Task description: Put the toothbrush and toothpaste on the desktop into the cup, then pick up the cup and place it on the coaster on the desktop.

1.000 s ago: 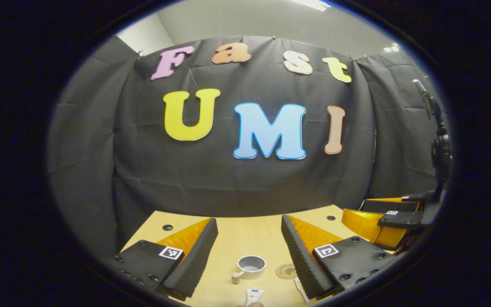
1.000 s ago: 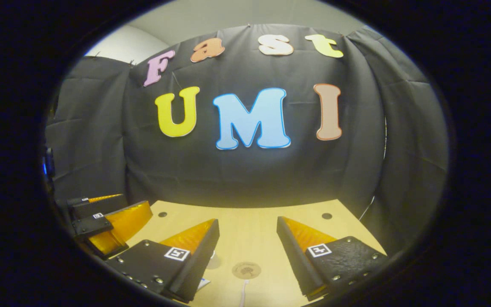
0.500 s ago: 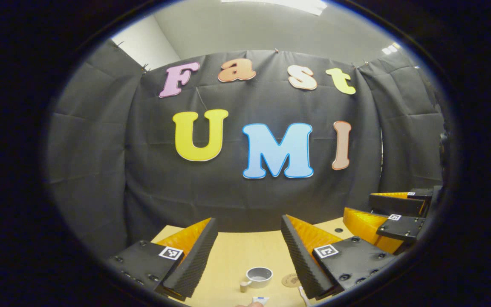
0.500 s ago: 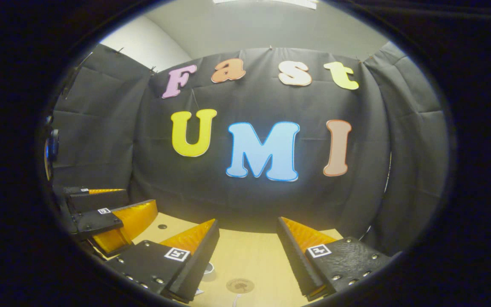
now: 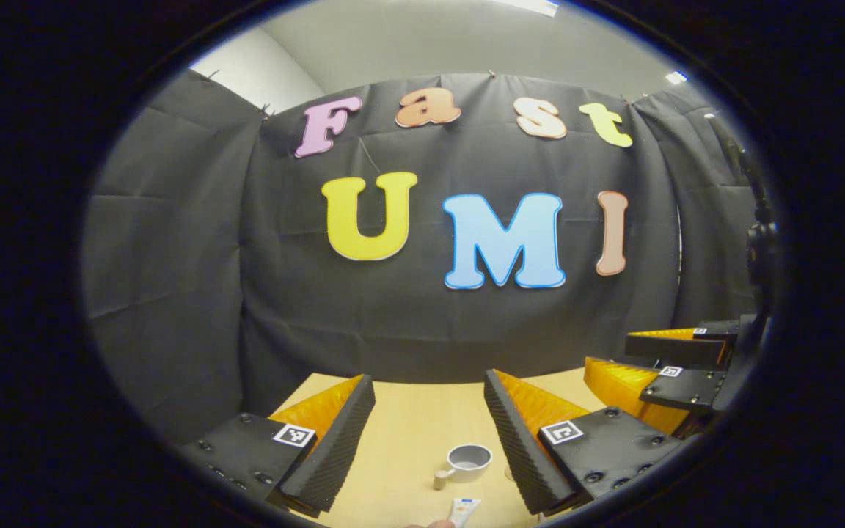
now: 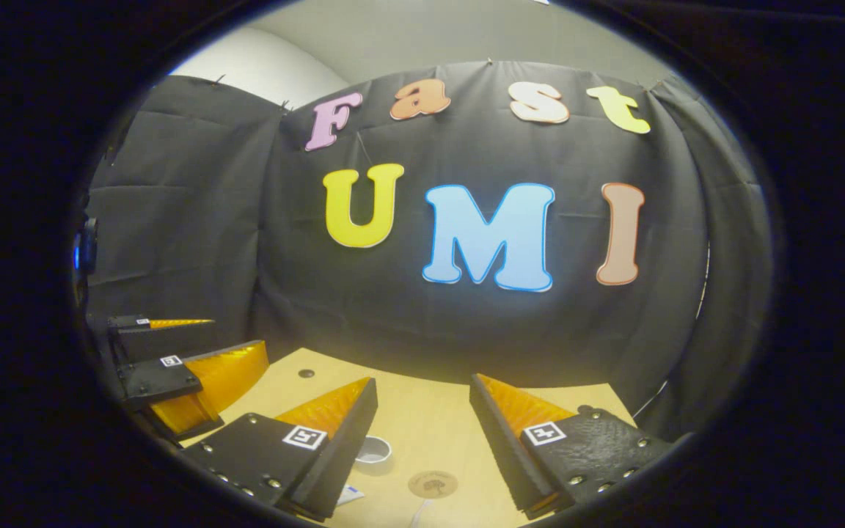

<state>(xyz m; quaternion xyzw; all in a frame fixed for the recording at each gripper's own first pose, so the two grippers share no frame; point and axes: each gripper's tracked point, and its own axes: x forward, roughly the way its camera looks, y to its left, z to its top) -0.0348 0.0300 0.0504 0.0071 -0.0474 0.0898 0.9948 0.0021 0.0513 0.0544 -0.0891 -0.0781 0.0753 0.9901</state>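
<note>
While both hover level above the desk (image 6: 422, 411), left gripper (image 5: 430, 411) wide – right gripper (image 6: 422, 411) wide, nothing held

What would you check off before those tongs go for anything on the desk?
1. Left tongs open and holding nothing: ok.
2. Right tongs open and holding nothing: ok.
3. Cup upright on the desktop, mouth up, nothing seen inside it: ok.
4. Toothpaste tube lying on the desktop nearer than the cup: ok, though just its end shows.
5. Toothbrush: cannot tell; a thin white end peeks in near the coaster.
6. Coaster lying bare, ready for the cup: ok.
</note>
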